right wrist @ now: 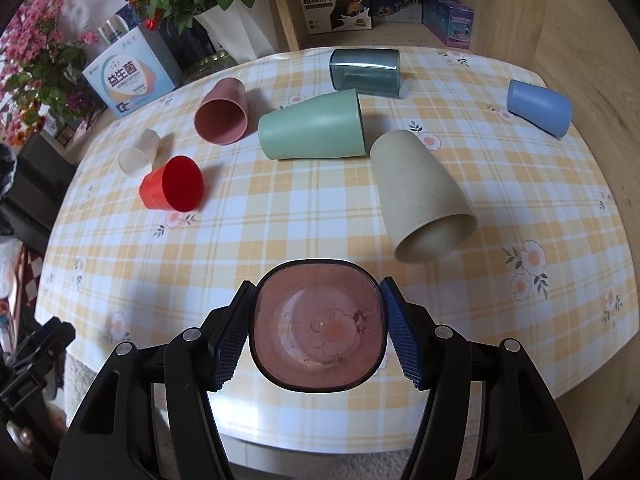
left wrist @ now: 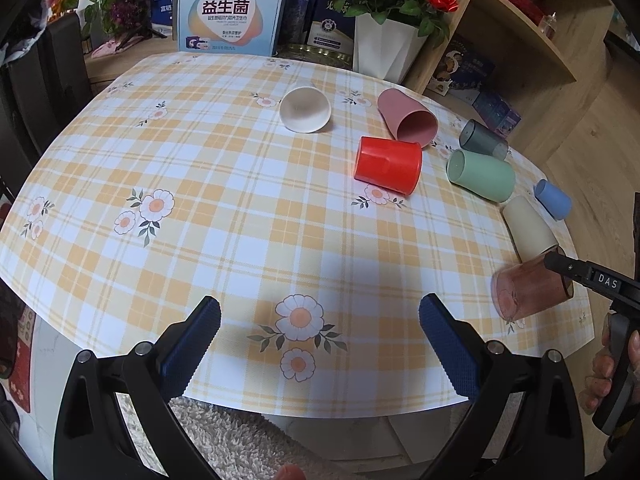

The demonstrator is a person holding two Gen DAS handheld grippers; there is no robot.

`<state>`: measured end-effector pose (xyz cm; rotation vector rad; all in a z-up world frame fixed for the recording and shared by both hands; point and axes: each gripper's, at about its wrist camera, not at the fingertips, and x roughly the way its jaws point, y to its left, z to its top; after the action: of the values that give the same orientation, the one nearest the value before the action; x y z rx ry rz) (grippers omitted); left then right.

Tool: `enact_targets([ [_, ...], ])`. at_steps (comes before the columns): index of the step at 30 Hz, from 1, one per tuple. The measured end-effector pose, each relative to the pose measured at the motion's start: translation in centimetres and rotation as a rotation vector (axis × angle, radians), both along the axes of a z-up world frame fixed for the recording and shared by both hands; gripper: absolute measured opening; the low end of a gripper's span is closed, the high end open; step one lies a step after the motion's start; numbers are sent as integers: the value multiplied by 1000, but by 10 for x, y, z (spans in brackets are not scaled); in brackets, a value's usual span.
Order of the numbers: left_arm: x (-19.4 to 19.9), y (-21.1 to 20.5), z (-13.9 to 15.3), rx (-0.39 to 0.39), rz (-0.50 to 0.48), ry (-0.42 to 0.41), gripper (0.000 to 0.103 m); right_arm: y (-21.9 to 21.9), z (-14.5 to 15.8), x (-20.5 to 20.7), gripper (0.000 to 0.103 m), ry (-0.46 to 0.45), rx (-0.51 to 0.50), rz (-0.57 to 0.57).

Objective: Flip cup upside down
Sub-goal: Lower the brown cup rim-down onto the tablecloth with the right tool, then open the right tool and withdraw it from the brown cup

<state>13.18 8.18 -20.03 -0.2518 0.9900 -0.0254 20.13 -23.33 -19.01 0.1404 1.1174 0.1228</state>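
Observation:
A clear brown cup lies on its side near the table's front edge, its mouth toward my right wrist camera. My right gripper is shut on this cup, one blue pad on each side of its rim. The left wrist view shows the same cup at the right with a right finger against it. My left gripper is open and empty above the table's near edge.
Several other cups lie on their sides on the plaid tablecloth: beige, green, pink, red, white, grey, blue. Boxes, a flower pot and a wooden shelf stand behind.

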Motion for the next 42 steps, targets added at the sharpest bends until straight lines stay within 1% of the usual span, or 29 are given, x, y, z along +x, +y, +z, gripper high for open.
enact_targets([
  [5, -1, 4, 0, 1, 17, -1, 97, 5, -2, 2, 61, -4, -35, 9],
  [11, -1, 8, 2, 11, 41, -5, 97, 16, -1, 3, 61, -4, -36, 37],
  [20, -1, 9, 2, 14, 42, -2, 97, 29, -3, 3, 61, -8, -63, 61],
  [29, 0, 10, 7, 52, 46, -4, 97, 36, 0, 2, 62, -2, -63, 76],
  [33, 1, 11, 19, 70, 44, -6, 97, 35, 8, -1, 62, -18, -46, 72],
  [36, -1, 9, 38, 111, 39, -54, 97, 33, 18, -6, 63, -32, -14, 78],
  [39, -2, 5, 56, 123, 9, -93, 97, 35, 33, -13, 64, -53, 1, 91],
  [42, -5, -2, 79, 154, -11, -144, 97, 34, 57, -26, 73, -109, 57, 104],
])
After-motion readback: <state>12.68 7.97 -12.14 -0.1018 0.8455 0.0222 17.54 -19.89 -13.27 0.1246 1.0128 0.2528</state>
